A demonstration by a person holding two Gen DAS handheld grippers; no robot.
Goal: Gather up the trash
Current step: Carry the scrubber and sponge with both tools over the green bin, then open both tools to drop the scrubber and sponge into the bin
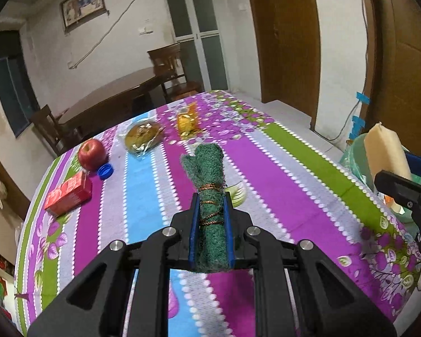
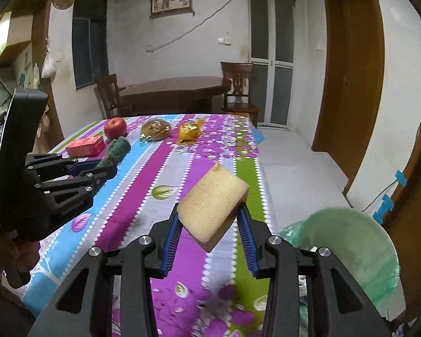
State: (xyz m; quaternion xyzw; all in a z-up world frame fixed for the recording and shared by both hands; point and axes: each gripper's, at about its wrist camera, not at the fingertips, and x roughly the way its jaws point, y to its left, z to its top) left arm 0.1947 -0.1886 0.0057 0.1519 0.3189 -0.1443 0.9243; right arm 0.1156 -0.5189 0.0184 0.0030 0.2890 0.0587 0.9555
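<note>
My left gripper (image 1: 210, 200) is shut on a rolled green scouring pad (image 1: 207, 174) tied with brown string, held above the striped tablecloth; it also shows in the right wrist view (image 2: 115, 151). My right gripper (image 2: 209, 213) is shut on a yellow sponge (image 2: 213, 205), held above the table's right edge; the sponge also shows in the left wrist view (image 1: 386, 151). A green bin lined with a green bag (image 2: 350, 247) stands just right of the table, below and right of the sponge.
On the far part of the table lie a red apple (image 1: 92, 150), a blue bottle cap (image 1: 105, 171), a red carton (image 1: 68, 193), a wrapped bun (image 1: 141, 137) and a yellow crumpled wrapper (image 1: 188, 122). A wooden table and chairs (image 2: 176, 90) stand behind.
</note>
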